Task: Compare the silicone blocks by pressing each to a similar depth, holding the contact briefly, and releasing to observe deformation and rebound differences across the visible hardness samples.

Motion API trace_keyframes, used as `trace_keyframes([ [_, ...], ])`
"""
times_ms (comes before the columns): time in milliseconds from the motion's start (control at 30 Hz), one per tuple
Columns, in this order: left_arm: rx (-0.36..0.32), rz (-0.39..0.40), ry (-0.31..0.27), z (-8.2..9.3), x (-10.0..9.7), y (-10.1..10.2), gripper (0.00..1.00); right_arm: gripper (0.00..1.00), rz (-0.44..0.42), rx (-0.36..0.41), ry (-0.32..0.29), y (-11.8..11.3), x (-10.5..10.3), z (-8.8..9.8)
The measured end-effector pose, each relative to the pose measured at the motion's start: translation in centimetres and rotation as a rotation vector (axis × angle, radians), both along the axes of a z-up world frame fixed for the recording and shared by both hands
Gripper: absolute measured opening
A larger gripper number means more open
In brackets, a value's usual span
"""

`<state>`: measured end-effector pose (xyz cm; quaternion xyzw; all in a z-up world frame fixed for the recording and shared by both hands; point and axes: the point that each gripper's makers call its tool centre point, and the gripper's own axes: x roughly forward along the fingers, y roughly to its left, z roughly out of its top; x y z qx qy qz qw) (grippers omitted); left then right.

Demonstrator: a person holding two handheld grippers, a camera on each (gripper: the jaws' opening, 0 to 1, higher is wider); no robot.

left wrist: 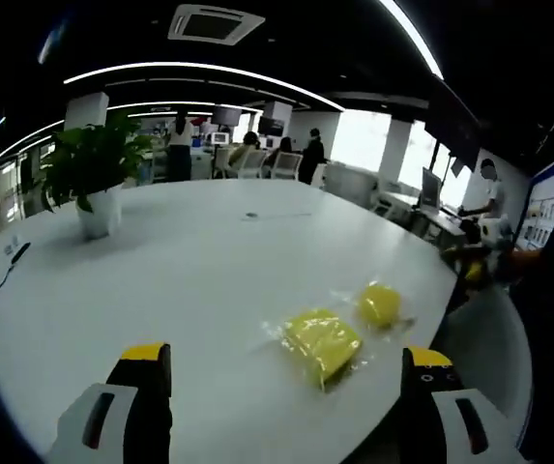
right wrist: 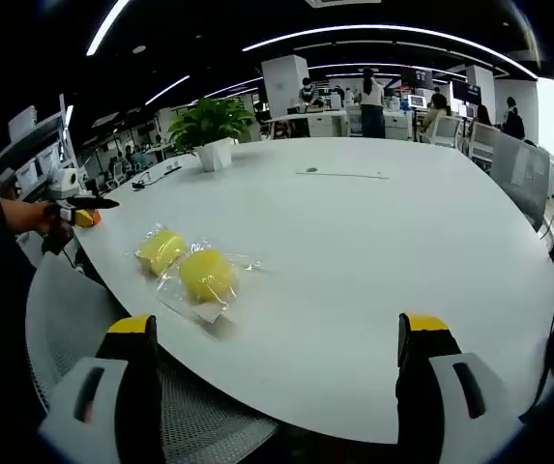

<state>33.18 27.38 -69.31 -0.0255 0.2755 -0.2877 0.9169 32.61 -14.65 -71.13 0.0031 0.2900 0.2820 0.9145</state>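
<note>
Open-plan office surrounds a large white oval worktop [left wrist: 160, 261]. Two yellow silicone blocks in clear plastic wrap lie untouched: the squarish block [left wrist: 321, 340] lower centre-right of the left gripper view, the rounder block [left wrist: 379, 304] just beside it. No pressing looks started. Left gripper [left wrist: 286, 387] and right gripper [right wrist: 281, 372] hover, jaws wide apart, empty. Hardness markings are unreadable.

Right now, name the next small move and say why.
Probably bring the right gripper forward and left toward the nearer yellow block. Its jaws stand open and short of it, and both bagged blocks, the other beside it, lie untouched near the table edge.
</note>
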Motion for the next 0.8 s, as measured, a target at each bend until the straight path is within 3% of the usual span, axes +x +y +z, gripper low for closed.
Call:
trace_keyframes([
  [533, -0.042, 0.032, -0.002, 0.4, 1.6, 0.2, 1.00, 0.97, -0.040, 0.015, 0.007, 0.3, -0.3, -0.4],
  [800, -0.057, 0.055, -0.012, 1.1, 1.4, 0.4, 1.00, 0.97, -0.020, 0.004, -0.010, 0.4, -0.3, -0.5],
])
